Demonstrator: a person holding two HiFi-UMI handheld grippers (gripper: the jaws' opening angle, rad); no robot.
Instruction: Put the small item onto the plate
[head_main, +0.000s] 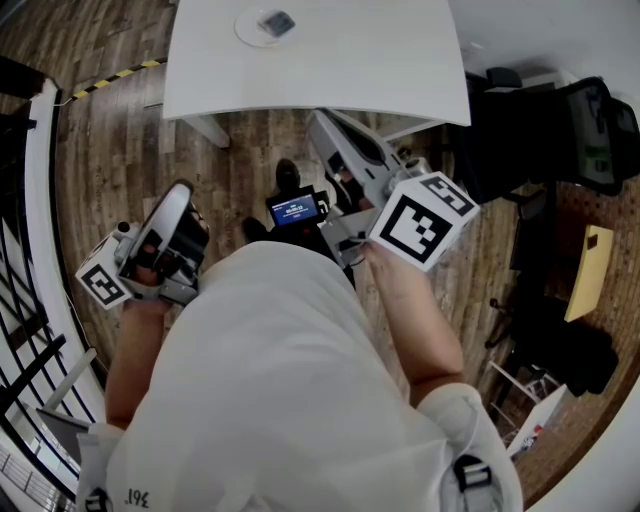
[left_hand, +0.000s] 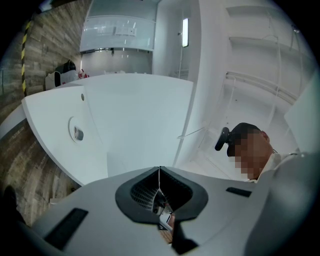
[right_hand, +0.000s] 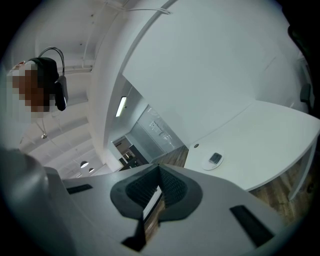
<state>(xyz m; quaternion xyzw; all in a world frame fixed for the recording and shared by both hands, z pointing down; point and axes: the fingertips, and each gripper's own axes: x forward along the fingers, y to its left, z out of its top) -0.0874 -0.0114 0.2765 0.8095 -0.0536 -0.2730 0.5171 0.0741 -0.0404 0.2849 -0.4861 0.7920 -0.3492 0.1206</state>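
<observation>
Tools: left tool (left_hand: 159, 172), right tool (right_hand: 159, 169) closed, empty | round plate (head_main: 249, 29) bears flat item (head_main: 277, 21)

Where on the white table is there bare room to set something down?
The table is bare almost everywhere: the wide stretch from the plate to the right edge, and the strip between the plate and the near edge. Only the plate is taken, by the small item.

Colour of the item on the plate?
Dark bluish grey item, on a white plate; clearest in head view.
</observation>
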